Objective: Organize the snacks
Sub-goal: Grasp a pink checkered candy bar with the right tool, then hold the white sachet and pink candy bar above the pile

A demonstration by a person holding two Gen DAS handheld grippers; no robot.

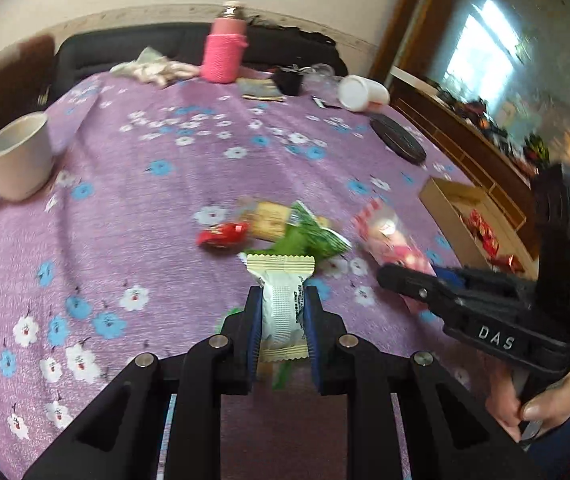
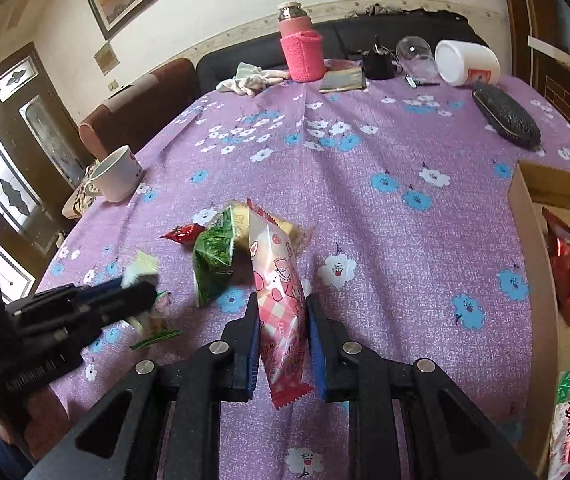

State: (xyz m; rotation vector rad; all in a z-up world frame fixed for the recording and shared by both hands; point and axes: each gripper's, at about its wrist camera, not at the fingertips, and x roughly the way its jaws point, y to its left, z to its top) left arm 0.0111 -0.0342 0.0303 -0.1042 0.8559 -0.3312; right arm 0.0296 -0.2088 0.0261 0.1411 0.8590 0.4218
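Observation:
My left gripper (image 1: 283, 300) is shut on a white and cream snack packet (image 1: 281, 304), held above the purple cloth. My right gripper (image 2: 282, 304) is shut on a pink strawberry-print snack packet (image 2: 281, 300), also lifted; it shows in the left wrist view (image 1: 389, 240). On the cloth ahead lie a green packet (image 1: 309, 236) (image 2: 213, 264), a yellow biscuit packet (image 1: 269, 220) (image 2: 277, 228) and a small red candy (image 1: 223, 234) (image 2: 181, 234). A cardboard box (image 1: 445, 196) (image 2: 533, 216) at the right holds red and green snacks (image 2: 567, 268).
A white mug (image 1: 19, 156) (image 2: 117, 174) stands at the left table edge. At the far side are a pink-sleeved bottle (image 1: 225, 46), a tipped white cup (image 1: 361, 94), a black case (image 2: 507, 114), a glass (image 2: 415, 54) and a crumpled cloth (image 2: 251, 78).

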